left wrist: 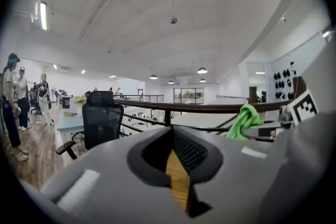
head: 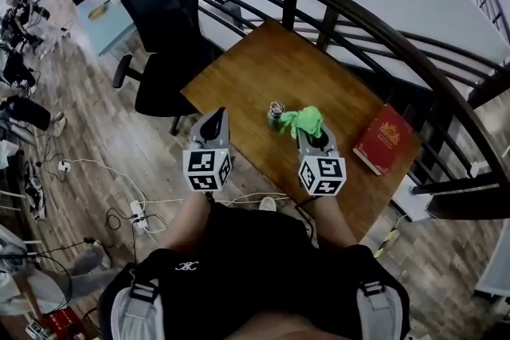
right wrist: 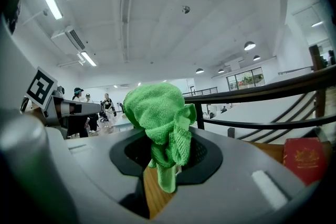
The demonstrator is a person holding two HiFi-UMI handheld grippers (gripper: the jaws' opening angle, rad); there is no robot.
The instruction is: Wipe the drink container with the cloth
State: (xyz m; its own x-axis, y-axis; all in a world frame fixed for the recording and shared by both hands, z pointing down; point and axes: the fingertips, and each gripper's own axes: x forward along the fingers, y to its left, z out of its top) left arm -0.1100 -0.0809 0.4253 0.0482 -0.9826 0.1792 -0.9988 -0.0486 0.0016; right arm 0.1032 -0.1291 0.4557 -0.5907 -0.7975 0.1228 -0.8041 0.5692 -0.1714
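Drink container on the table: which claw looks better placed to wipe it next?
Probably the right. The right claw grips the green cloth close beside the drink container. The left claw is shut, empty and farther off.

Fuzzy green terry cloth (right wrist: 160, 113); smooth, faintly glossy wooden tabletop (head: 255, 76); shiny metal container (head: 276, 114); black mesh-backed chair (head: 163, 20), far left.

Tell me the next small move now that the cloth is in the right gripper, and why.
Probably open the left gripper and bring it in to steady the drink container. The container stands free on the table, the left jaws are together on nothing, and the right gripper clamps the green cloth right beside it, so wiping now might tip it.
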